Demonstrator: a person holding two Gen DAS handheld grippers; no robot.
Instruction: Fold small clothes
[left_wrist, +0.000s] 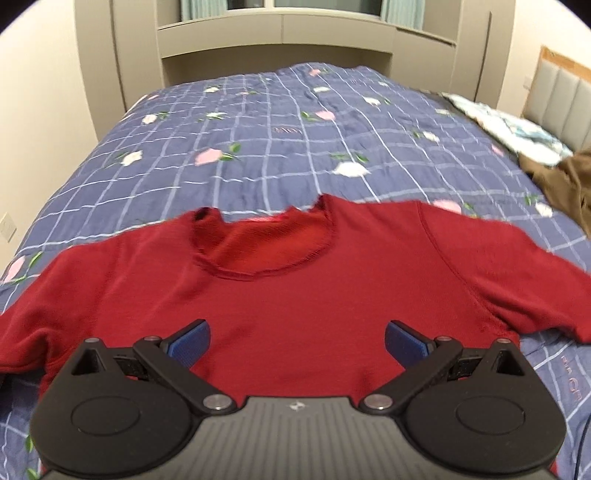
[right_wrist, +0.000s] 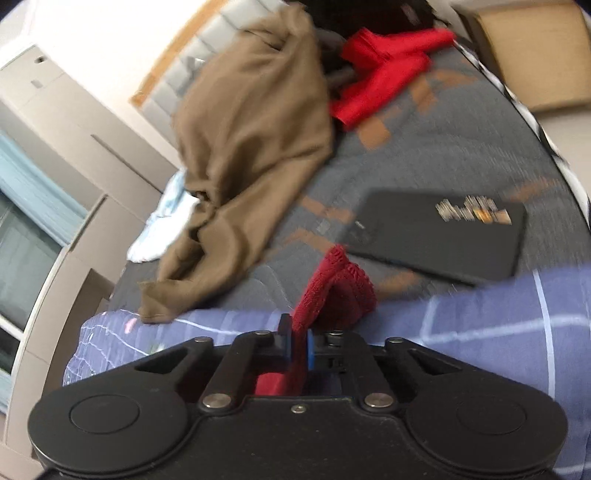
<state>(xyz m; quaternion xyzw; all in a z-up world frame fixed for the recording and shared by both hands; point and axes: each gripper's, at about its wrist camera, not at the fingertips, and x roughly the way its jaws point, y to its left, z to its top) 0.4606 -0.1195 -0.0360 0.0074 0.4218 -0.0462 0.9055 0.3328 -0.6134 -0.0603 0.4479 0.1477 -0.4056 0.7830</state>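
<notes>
Right now a dark red sweater (left_wrist: 314, 295) lies spread flat, neckline away from the camera, on a blue checked quilt with pink and white flowers (left_wrist: 258, 129) that covers the bed. The left gripper (left_wrist: 297, 339) hangs over the sweater's chest with its blue pads (left_wrist: 192, 341) spread wide and nothing between them.

From the right wrist view, the right gripper (right_wrist: 298, 349) has its jaws pinched together on a ribbed edge of the red sweater (right_wrist: 332, 291), which bunches up just past the fingertips. Beyond it, on a grey blanket with orange patches (right_wrist: 461, 122), lies a black phone (right_wrist: 436, 236). A brown garment (right_wrist: 251, 147) is heaped to the left, its lower end reaching the quilt, and a bright red garment (right_wrist: 384, 74) lies crumpled farther off. Much of this view is blurred.
</notes>
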